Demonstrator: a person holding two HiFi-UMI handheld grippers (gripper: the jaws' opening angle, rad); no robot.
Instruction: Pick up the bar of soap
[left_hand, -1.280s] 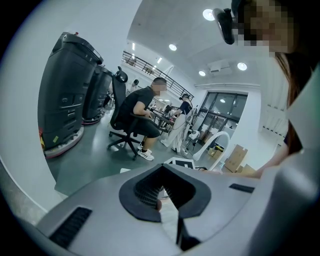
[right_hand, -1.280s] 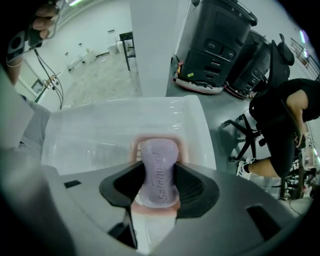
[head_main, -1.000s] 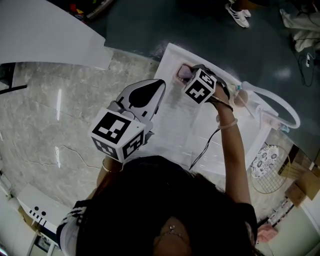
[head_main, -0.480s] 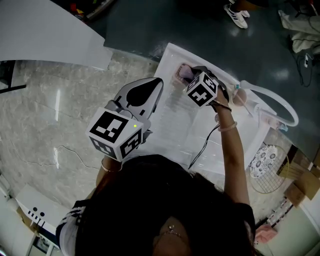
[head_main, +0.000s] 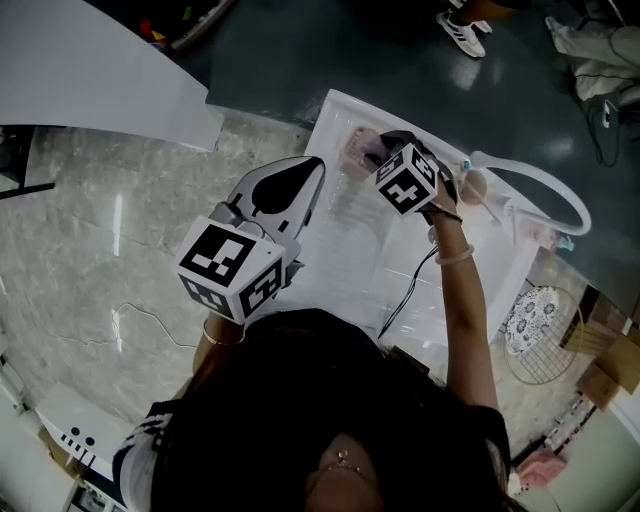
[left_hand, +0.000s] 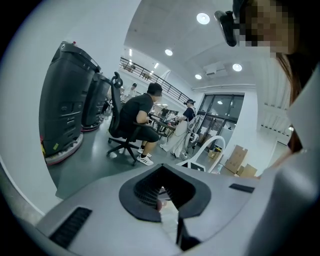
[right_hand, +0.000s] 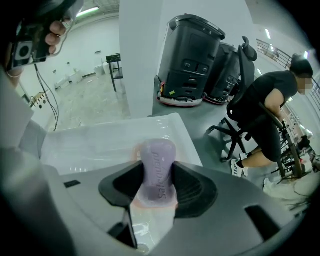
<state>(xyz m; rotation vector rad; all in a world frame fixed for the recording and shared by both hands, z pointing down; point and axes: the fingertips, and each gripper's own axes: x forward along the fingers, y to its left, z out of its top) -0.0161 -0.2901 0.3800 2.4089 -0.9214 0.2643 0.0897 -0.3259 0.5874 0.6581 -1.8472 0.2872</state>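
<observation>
Right gripper (right_hand: 159, 176) clamps purple soap bar (right_hand: 158, 159) over pink dish (right_hand: 136, 203).

Embossed brand wording found on the lilac bar of soap (right_hand: 158, 167) clamped in the right hand-held gripper (right_hand: 159, 189): runs lengthwise along the bar, seen upside down, appears to read "Safeguard". Letters in the soap's own colour.

A white basin (head_main: 335, 105) sits next to a marble-patterned floor (head_main: 100, 250). Beyond its far rim, on the dark green floor (head_main: 300, 50), a seated person (right_hand: 267, 112) in white sneakers (head_main: 462, 32) leans forward in a black office chair (right_hand: 243, 75), near two bulky black machines (right_hand: 192, 55). A curved white tube (head_main: 550, 190), a round wire rack (head_main: 545, 340) and cardboard boxes (head_main: 610, 365) lie to the basin's right
</observation>
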